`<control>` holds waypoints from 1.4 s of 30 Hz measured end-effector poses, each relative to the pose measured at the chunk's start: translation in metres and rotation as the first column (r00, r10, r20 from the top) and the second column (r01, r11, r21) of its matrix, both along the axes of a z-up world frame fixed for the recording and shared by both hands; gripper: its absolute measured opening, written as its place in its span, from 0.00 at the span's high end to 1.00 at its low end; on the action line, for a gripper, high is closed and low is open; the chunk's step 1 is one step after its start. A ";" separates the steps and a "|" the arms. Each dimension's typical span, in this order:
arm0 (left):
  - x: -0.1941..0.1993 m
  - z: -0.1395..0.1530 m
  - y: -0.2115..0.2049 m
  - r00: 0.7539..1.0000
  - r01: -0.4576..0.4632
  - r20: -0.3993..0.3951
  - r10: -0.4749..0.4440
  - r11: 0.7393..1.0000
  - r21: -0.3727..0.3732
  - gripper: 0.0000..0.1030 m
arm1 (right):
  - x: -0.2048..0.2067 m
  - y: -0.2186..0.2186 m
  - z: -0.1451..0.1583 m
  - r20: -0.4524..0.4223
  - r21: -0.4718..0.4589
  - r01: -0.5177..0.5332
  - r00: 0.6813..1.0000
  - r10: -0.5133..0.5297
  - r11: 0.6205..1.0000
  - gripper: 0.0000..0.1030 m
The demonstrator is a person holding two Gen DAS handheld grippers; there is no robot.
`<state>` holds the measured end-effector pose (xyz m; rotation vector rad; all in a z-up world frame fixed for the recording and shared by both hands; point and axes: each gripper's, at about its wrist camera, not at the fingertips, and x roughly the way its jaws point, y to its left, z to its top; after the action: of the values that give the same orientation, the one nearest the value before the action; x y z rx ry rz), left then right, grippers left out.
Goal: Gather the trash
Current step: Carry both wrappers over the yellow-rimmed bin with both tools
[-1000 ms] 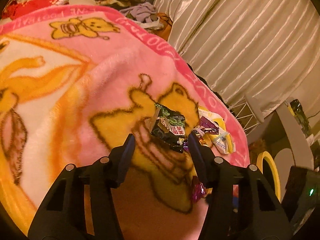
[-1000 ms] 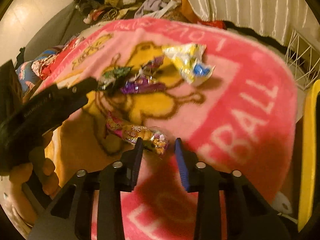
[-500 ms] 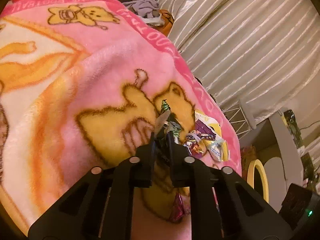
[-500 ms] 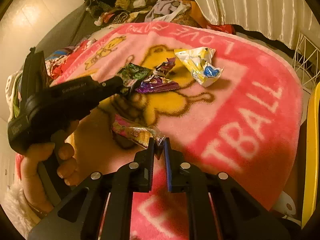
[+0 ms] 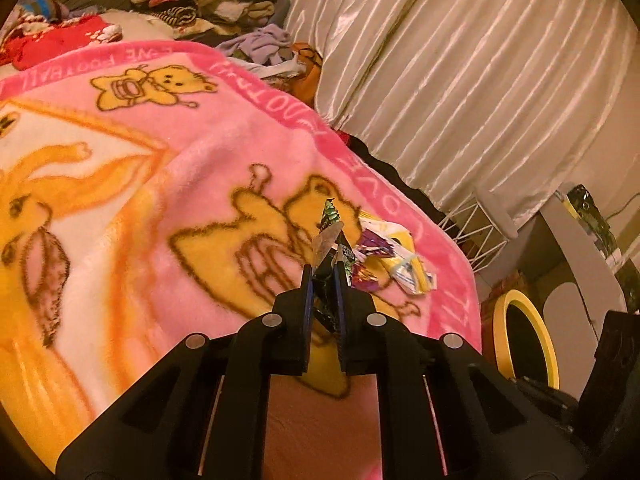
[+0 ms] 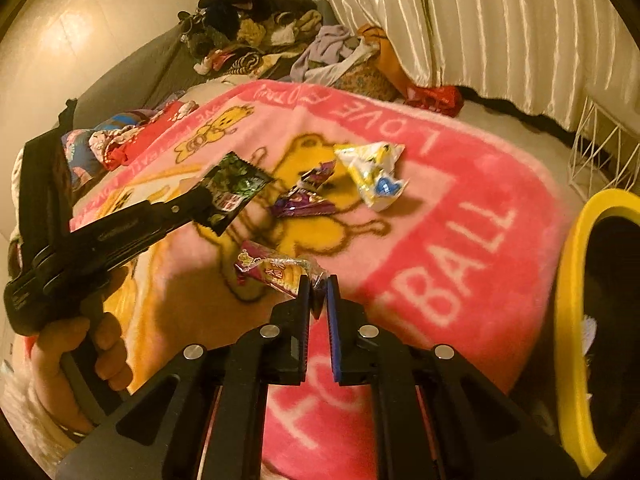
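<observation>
My left gripper [image 5: 323,270] is shut on a dark green snack wrapper [image 5: 330,240], held edge-on above the pink cartoon blanket [image 5: 160,160]. The right wrist view shows that same wrapper [image 6: 234,190] flat, lifted off the blanket in the left gripper [image 6: 200,200]. My right gripper [image 6: 318,280] is shut on the end of a pink and yellow candy wrapper [image 6: 272,270], raised slightly over the blanket [image 6: 460,200]. A purple wrapper [image 6: 304,196] and a yellow and white packet [image 6: 376,174] lie on the blanket beyond; both show in the left wrist view too, purple wrapper [image 5: 372,252] and packet [image 5: 404,260].
A yellow-rimmed black bin [image 6: 576,320] stands at the right beside the bed, also the bin [image 5: 524,340] in the left wrist view. A white wire rack [image 6: 600,152] stands by the curtain [image 6: 480,20]. Clothes [image 6: 260,40] are piled at the bed's far end. A hand [image 6: 76,352] grips the left tool.
Both grippers went from open around their wrappers to shut on them, then rose from the blanket, lifting the green wrapper and the pink and yellow one.
</observation>
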<state>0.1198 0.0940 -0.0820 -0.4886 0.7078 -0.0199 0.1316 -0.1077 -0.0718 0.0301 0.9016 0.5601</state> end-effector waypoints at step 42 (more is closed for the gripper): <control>-0.015 0.043 -0.135 0.948 0.301 0.076 -0.310 0.947 0.115 0.94 | 0.020 -0.168 0.032 0.080 0.076 0.385 0.917 -0.390 0.920 0.93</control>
<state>0.1050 -0.0409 -0.0386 -0.2738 0.6835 -0.2955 0.1518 -0.2757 -0.0397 0.2304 0.7611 0.2140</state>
